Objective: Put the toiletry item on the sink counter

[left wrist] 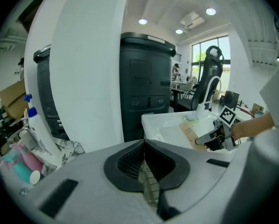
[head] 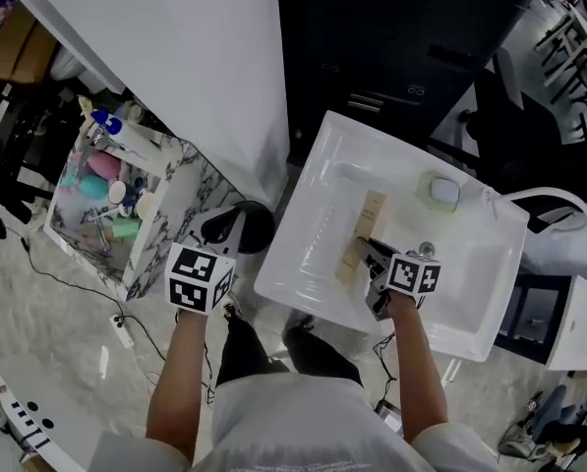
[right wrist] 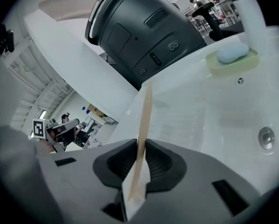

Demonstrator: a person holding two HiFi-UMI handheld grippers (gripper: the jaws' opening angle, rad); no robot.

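Note:
The toiletry item is a flat tan packet. My right gripper is shut on its near end, over the basin of the white sink. In the right gripper view the packet stands edge-on between the pads and points toward the sink's far rim. Whether it touches the basin I cannot tell. My left gripper hangs left of the sink, beside the marbled basket; its jaws are shut with nothing between them. From the left gripper view the packet and right gripper show at the right.
A green soap dish with a soap bar sits at the sink's back rim, next to a white faucet. A drain lies in the basin. The basket holds several bottles. A dark cabinet stands behind the sink.

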